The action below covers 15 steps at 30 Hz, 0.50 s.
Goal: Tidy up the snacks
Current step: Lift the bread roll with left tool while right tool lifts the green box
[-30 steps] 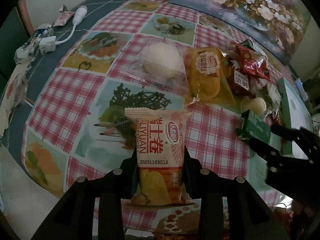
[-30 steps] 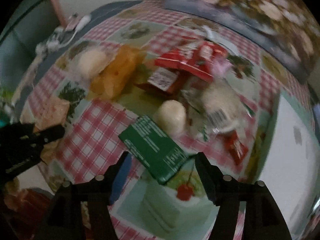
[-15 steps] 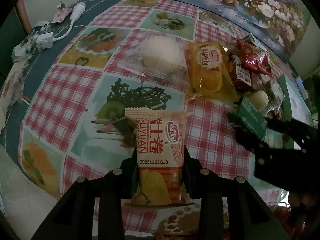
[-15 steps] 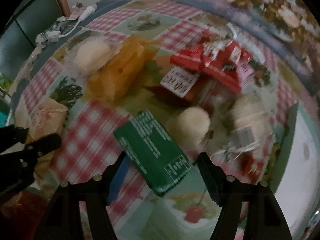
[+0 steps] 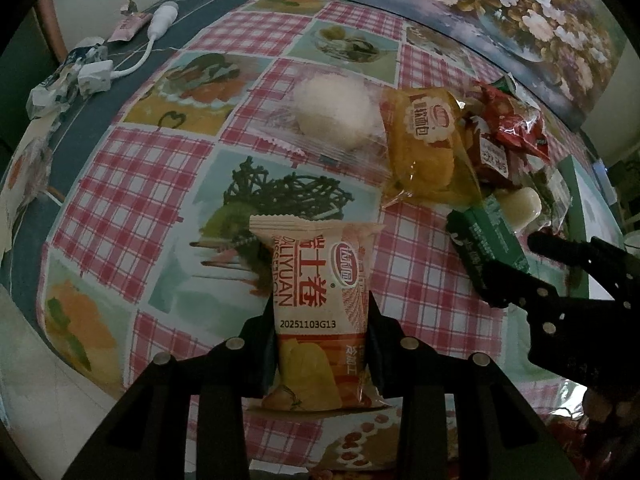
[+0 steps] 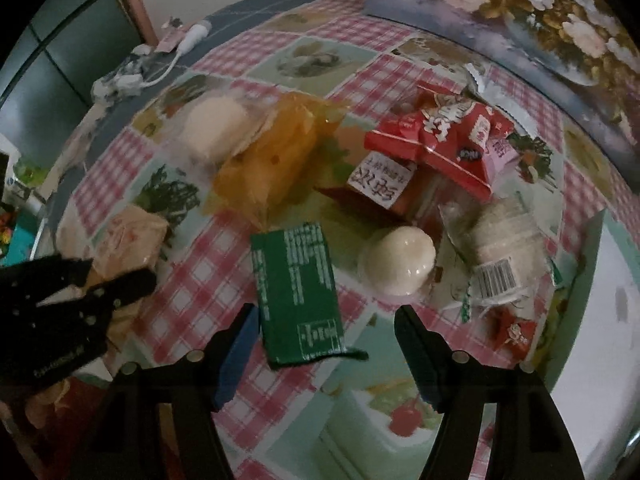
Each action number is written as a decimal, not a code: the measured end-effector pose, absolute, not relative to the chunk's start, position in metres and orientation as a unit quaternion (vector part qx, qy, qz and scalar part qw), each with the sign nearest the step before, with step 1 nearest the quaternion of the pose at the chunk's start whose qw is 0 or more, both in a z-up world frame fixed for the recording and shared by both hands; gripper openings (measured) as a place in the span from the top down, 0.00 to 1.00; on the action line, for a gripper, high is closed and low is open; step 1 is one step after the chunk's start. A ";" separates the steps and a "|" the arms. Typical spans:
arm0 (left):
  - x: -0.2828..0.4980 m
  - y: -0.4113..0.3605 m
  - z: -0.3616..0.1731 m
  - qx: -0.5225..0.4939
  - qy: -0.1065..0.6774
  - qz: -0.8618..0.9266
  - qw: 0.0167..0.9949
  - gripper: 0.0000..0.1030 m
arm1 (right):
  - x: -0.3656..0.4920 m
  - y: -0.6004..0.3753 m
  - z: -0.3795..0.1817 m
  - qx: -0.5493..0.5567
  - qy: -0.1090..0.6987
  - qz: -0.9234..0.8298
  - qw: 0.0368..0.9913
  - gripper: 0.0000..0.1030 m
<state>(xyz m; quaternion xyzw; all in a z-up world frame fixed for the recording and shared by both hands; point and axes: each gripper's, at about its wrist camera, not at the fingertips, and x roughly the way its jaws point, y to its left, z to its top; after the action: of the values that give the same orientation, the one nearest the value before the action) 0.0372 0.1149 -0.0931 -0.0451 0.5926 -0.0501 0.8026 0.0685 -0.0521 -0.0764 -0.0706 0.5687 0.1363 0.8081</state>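
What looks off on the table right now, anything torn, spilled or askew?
Nothing spilled. The flat green snack box lies askew between the right gripper's open fingers, and its near corner looks torn or peeled into a flap. The red packets and clear-wrapped buns sit in a loose overlapping heap. The left gripper clamps an orange-and-white cake-roll packet.

Below me, one tablecloth [image 5: 120, 200], red-and-white check with food-picture panels, over a dark blue table [image 5: 36, 152]. Far left on the blue I count one white charger with cable [image 5: 96, 74] and crumpled wrappers [image 5: 52, 88]. Far right, one floral painting [image 5: 520, 12], laid flat.
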 end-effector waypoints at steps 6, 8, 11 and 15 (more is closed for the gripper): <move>0.038 0.112 -0.094 -0.040 0.594 -0.048 0.802 0.63 | 0.066 -0.037 -0.081 -0.107 0.559 0.131 0.812 0.54; 0.038 0.111 -0.094 -0.037 0.595 -0.046 0.802 0.63 | 0.063 -0.037 -0.085 -0.113 0.563 0.127 0.809 0.59; 0.037 0.108 -0.092 -0.034 0.595 -0.042 0.802 0.63 | 0.061 -0.040 -0.080 -0.102 0.557 0.125 0.814 0.59; 0.035 0.108 -0.079 -0.034 0.586 -0.040 0.809 0.63 | 0.051 -0.054 -0.059 -0.065 0.538 0.139 0.829 0.59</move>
<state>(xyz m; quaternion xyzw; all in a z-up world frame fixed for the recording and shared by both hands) 0.0348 0.1080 -0.0788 -0.0341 0.5859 -0.0395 0.8087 0.0511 -0.0537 -0.0592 -0.0648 0.5377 0.1390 0.8291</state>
